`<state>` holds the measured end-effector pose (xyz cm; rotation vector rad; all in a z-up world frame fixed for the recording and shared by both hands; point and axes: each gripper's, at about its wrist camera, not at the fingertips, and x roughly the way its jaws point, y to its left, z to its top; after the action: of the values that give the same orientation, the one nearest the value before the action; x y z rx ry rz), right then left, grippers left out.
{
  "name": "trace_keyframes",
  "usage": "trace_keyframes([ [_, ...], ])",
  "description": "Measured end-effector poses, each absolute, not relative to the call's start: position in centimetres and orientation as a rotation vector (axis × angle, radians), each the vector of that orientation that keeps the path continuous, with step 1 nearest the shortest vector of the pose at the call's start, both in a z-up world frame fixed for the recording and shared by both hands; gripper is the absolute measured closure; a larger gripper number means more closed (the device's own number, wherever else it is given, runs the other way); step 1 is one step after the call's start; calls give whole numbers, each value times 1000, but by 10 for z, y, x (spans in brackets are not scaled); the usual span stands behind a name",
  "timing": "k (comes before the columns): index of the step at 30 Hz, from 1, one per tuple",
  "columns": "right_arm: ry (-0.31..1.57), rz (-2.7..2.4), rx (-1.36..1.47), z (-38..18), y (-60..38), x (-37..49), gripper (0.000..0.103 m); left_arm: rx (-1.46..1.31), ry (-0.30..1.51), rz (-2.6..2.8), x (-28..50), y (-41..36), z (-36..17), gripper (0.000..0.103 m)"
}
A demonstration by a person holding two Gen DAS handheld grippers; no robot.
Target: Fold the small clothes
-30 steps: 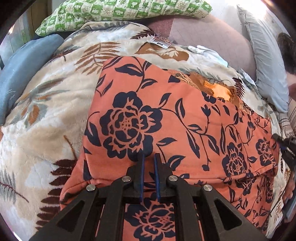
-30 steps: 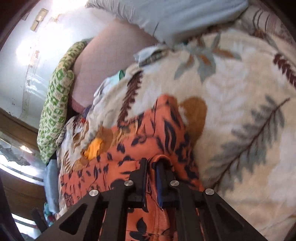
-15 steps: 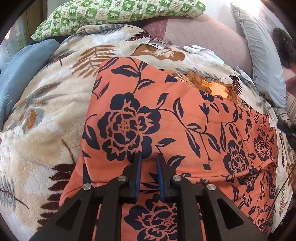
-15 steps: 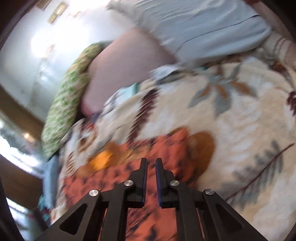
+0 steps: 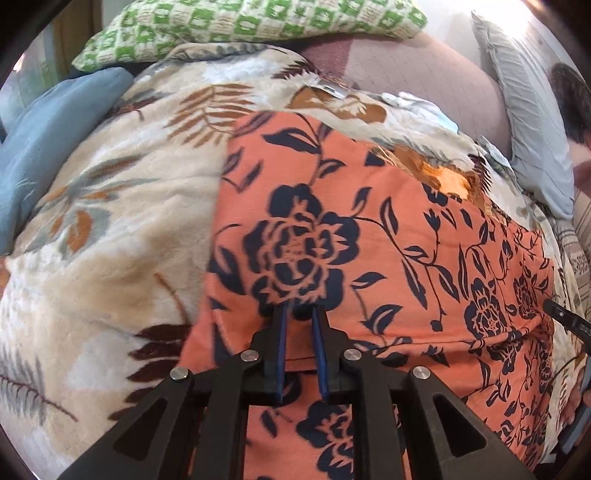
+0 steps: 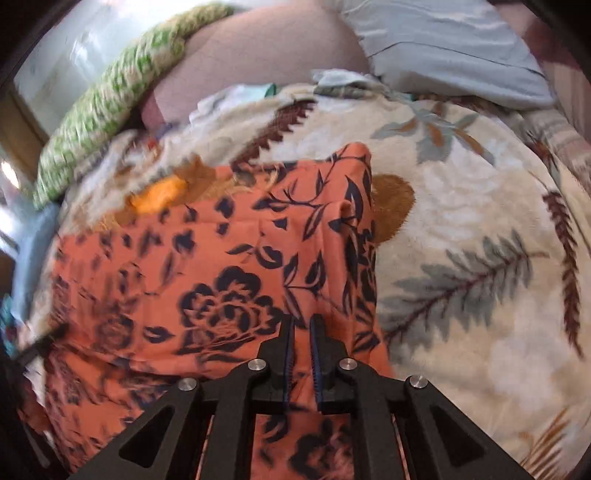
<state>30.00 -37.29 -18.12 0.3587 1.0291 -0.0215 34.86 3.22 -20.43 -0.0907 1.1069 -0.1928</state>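
An orange garment with dark blue flowers lies spread on a leaf-print blanket. A bright orange lacy patch shows at its far edge. My left gripper hovers over the near part of the big flower. Its jaws stand a little apart, with no cloth between them. In the right wrist view the same garment lies flat, its right edge folded over. My right gripper is shut just above it, near that edge, and grips no cloth. Its black tip also shows at the garment's right side.
A green checked pillow and a mauve cushion lie at the back. A blue pillow lies left and a grey one right. Pale small clothes sit beyond the garment. A person's head shows far right.
My left jaws have parted slightly over the garment. My right gripper no longer has the bunched cloth edge around its tips; it has swung and rolled, and the garment now lies flat below it.
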Motion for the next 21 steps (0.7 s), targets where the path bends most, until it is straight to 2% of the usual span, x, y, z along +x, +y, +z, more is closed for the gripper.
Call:
trace_keyframes([
  [4, 1051, 131, 320, -177, -330, 303, 93, -114, 1064, -199, 345, 44, -197, 87],
  [6, 1120, 131, 242, -192, -312, 304, 92, -87, 1077, -188, 348, 47, -202, 87],
  [11, 1198, 91, 225, -199, -315, 293, 92, -73, 1099, -198, 352, 51, -206, 87],
  [17, 1083, 79, 298, -170, -327, 268, 92, -93, 1010, -202, 339, 51, -186, 84],
  [18, 1050, 85, 304, -165, -325, 269, 92, -81, 982, -200, 336, 50, -182, 75],
  [19, 1022, 88, 304, -161, -323, 269, 92, -63, 957, -189, 334, 48, -180, 58],
  [21, 1011, 85, 291, -160, -316, 274, 92, -19, 938, -149, 335, 44, -183, 38],
])
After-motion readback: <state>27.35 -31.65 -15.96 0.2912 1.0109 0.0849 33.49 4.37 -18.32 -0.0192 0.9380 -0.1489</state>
